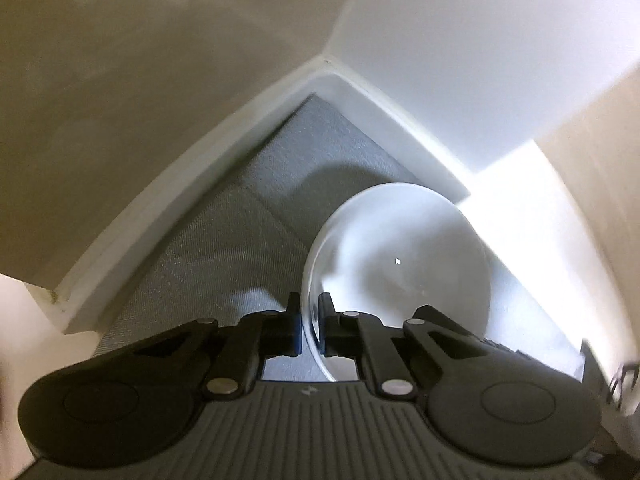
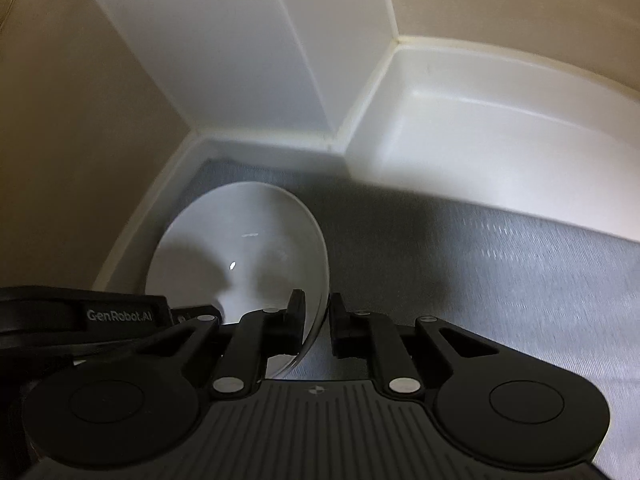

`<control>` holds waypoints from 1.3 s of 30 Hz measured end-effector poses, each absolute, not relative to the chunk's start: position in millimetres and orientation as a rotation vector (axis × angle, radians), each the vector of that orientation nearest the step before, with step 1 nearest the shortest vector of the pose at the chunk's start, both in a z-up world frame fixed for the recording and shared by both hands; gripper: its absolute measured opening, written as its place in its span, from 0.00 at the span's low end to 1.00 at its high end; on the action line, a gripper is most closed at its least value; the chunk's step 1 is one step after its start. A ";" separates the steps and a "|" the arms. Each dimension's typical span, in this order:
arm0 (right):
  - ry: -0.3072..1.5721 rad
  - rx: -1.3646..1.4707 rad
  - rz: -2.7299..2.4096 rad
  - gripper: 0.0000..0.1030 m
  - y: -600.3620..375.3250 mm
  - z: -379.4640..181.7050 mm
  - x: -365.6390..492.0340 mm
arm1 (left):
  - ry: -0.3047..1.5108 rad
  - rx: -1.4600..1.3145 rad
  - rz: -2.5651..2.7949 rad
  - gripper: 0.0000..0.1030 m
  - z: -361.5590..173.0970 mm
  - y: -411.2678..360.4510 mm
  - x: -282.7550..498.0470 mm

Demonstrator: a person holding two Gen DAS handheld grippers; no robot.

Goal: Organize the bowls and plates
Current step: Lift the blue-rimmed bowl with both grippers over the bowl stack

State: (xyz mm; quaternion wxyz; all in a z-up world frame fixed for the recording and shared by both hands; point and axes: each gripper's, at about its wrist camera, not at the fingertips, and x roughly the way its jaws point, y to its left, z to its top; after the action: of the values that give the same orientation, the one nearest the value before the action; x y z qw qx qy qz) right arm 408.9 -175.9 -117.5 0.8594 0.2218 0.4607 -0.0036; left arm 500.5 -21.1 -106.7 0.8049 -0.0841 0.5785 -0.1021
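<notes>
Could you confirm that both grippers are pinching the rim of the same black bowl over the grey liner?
Not quite: the bowl is white, not black, as the right wrist view shows. The left gripper and right gripper do pinch its rim over the grey liner.

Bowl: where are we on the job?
Done: nothing stacked or put away shows in either view. In hand: the white bowl is pinched at its rim by the left hand-held gripper and by the right hand-held gripper, over the grey liner near the white corner wall. Left: release; no plates visible.
</notes>
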 end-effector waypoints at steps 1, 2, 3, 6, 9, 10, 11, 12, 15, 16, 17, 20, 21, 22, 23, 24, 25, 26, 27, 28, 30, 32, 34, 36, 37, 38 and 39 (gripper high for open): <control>0.973 0.470 -0.007 0.13 -175.8 -118.2 406.5 | 1.241 -0.165 -0.226 0.07 -105.5 -21.7 499.1; 0.978 0.474 -0.007 0.13 -175.4 -118.4 403.6 | 1.245 -0.155 -0.233 0.07 -104.3 -22.3 498.4; 0.980 0.475 -0.009 0.13 -174.7 -117.7 400.9 | 1.247 -0.145 -0.240 0.07 -102.7 -22.5 496.9; 0.958 0.466 -0.019 0.13 -172.3 -111.0 391.4 | 1.226 -0.120 -0.266 0.08 -93.5 -24.1 490.5; 0.931 0.460 -0.024 0.13 -170.0 -97.9 382.3 | 1.194 -0.107 -0.294 0.08 -80.3 -23.7 484.2; 0.920 0.457 -0.025 0.13 -169.4 -92.4 375.2 | 1.184 -0.106 -0.304 0.08 -76.6 -24.1 483.2; 0.909 0.454 -0.026 0.13 -169.8 -87.7 370.2 | 1.178 -0.106 -0.311 0.08 -72.6 -23.2 480.6; 0.899 0.451 -0.027 0.13 -170.0 -82.8 365.8 | 1.171 -0.107 -0.320 0.08 -68.9 -24.6 476.9; 0.873 0.437 -0.031 0.13 -167.7 -69.2 354.7 | 1.149 -0.106 -0.344 0.09 -57.6 -20.2 465.3; 0.865 0.432 -0.032 0.13 -167.1 -64.0 348.5 | 1.140 -0.102 -0.352 0.09 -53.8 -18.8 461.0; 0.859 0.427 -0.032 0.13 -166.1 -59.9 343.3 | 1.131 -0.099 -0.358 0.09 -50.7 -17.1 457.5; 0.836 0.408 -0.032 0.13 -159.0 -46.7 328.1 | 1.100 -0.094 -0.380 0.09 -36.8 -1.3 438.3; 0.828 0.402 -0.031 0.13 -157.2 -42.2 322.4 | 1.091 -0.094 -0.387 0.09 -32.6 2.2 432.2; 0.819 0.398 -0.029 0.13 -154.7 -37.6 316.6 | 1.084 -0.094 -0.393 0.09 -29.1 6.1 427.4; 0.811 0.394 -0.027 0.13 -151.9 -33.5 311.0 | 1.076 -0.094 -0.398 0.09 -25.6 10.4 421.8; 0.804 0.391 -0.024 0.14 -148.5 -29.6 305.4 | 1.070 -0.093 -0.401 0.09 -21.3 9.0 419.8; 0.800 0.387 -0.021 0.14 -145.6 -25.8 299.1 | 1.064 -0.092 -0.403 0.09 -19.1 11.7 415.4; 0.797 0.383 -0.017 0.14 -142.2 -23.1 293.6 | 1.057 -0.090 -0.405 0.09 -16.7 15.9 409.4; 0.795 0.380 -0.013 0.14 -138.6 -20.9 288.6 | 1.052 -0.087 -0.406 0.09 -10.9 17.3 398.5; 0.795 0.377 -0.008 0.14 -134.7 -19.1 283.8 | 1.048 -0.084 -0.407 0.09 -7.9 20.4 390.6; 0.797 0.371 0.005 0.14 -126.8 -16.7 274.2 | 1.047 -0.081 -0.407 0.10 -5.0 27.9 379.6; 0.804 0.365 0.022 0.14 -117.8 -14.2 264.1 | 1.052 -0.080 -0.404 0.10 -2.4 37.5 367.5; 0.813 0.357 0.039 0.14 -107.9 -12.3 253.1 | 1.055 -0.075 -0.398 0.10 -1.3 47.2 356.0; 0.823 0.350 0.055 0.14 -99.2 -14.1 248.3 | 1.062 -0.074 -0.389 0.10 -1.0 56.1 345.6; 0.830 0.347 0.064 0.14 -93.8 -14.4 244.0 | 1.068 -0.074 -0.384 0.10 -0.8 61.0 340.4; 0.837 0.344 0.072 0.14 -89.1 -15.4 240.7 | 1.074 -0.075 -0.378 0.10 -2.1 65.4 335.8; 0.844 0.338 0.079 0.14 -83.7 -17.1 238.8 | 1.081 -0.076 -0.373 0.10 -3.5 70.9 332.6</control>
State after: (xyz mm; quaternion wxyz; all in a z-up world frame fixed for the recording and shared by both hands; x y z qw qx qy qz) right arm 238.8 -83.7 -17.1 0.8976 0.1634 0.4077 0.0383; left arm 332.6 70.9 -3.5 0.8403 -0.0359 0.5112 -0.1766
